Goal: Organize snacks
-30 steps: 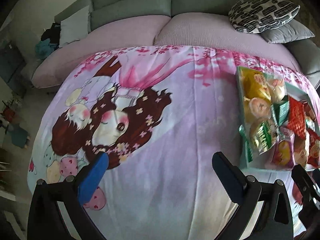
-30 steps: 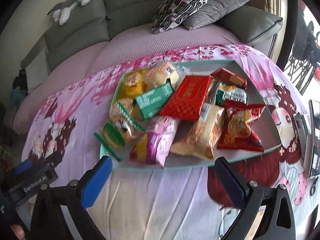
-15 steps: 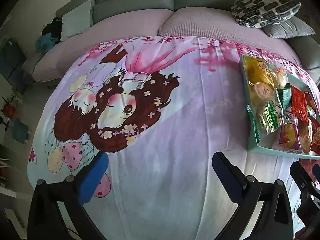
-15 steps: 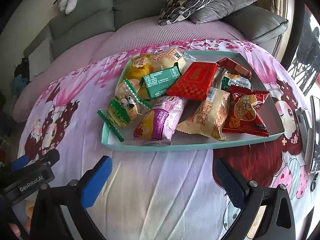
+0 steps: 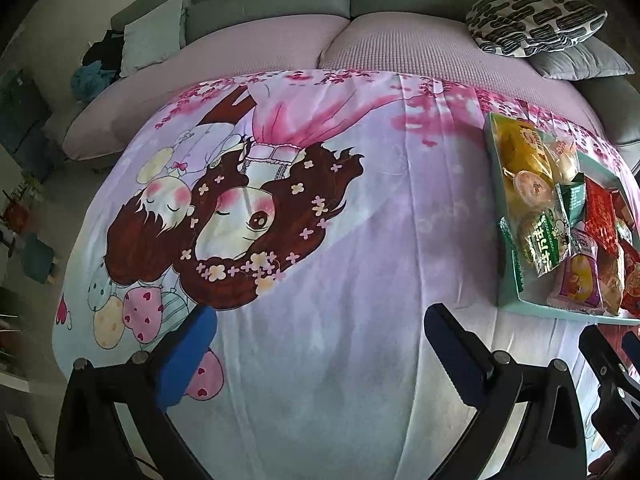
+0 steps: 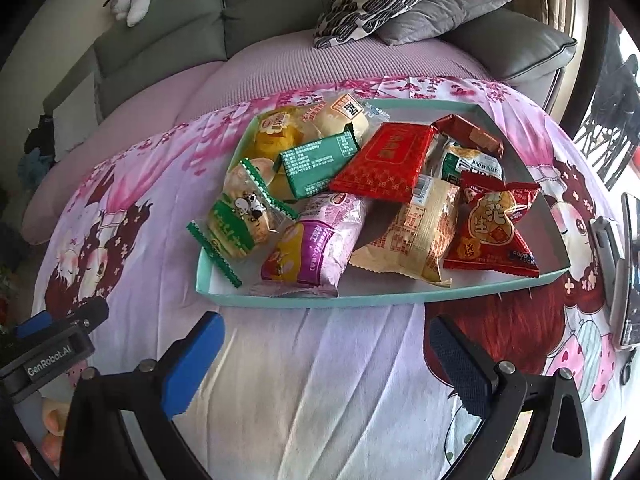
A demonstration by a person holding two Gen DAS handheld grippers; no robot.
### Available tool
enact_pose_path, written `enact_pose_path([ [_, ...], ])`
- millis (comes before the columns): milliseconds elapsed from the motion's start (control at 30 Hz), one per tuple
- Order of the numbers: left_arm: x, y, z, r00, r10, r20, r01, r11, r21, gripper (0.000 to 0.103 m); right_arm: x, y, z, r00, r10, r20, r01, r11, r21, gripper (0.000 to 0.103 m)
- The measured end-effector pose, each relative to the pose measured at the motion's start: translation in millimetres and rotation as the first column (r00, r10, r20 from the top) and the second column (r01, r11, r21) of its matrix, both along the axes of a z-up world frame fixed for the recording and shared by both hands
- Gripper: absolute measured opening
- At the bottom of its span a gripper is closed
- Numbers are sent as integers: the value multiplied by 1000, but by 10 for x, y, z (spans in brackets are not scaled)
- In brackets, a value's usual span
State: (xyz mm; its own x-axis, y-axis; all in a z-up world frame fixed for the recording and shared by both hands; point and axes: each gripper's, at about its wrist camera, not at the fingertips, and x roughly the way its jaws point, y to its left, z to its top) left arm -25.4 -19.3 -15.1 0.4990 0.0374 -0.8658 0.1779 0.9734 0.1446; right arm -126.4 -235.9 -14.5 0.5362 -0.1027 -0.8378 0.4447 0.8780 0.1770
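Ahead of the spread, empty right gripper (image 6: 322, 354), a teal cardboard tray (image 6: 360, 300) heaped with wrapped snack packets (image 6: 316, 240) rests on the pink cartoon-print cloth (image 6: 320, 380); the left gripper (image 5: 320, 344), likewise spread and empty, has it off to its right.

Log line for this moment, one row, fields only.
left gripper: open, empty, over cloth | right gripper: open, empty, facing tray | snack packets: piled in tray, untouched | phase: pre-grasp

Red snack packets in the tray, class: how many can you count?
3, all in the tray: a flat red packet mid-tray, a peanut bag near the right front, a dark red wrapper at the back. Others may be hidden underneath.
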Motion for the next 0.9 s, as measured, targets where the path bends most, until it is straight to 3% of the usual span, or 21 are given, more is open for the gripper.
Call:
enact_pose_path([
  [900, 15, -29, -33, 999, 2, -33, -3, 1000, -30, 103, -4, 3, 13, 1000, 1, 7, -1, 1000, 13, 103],
])
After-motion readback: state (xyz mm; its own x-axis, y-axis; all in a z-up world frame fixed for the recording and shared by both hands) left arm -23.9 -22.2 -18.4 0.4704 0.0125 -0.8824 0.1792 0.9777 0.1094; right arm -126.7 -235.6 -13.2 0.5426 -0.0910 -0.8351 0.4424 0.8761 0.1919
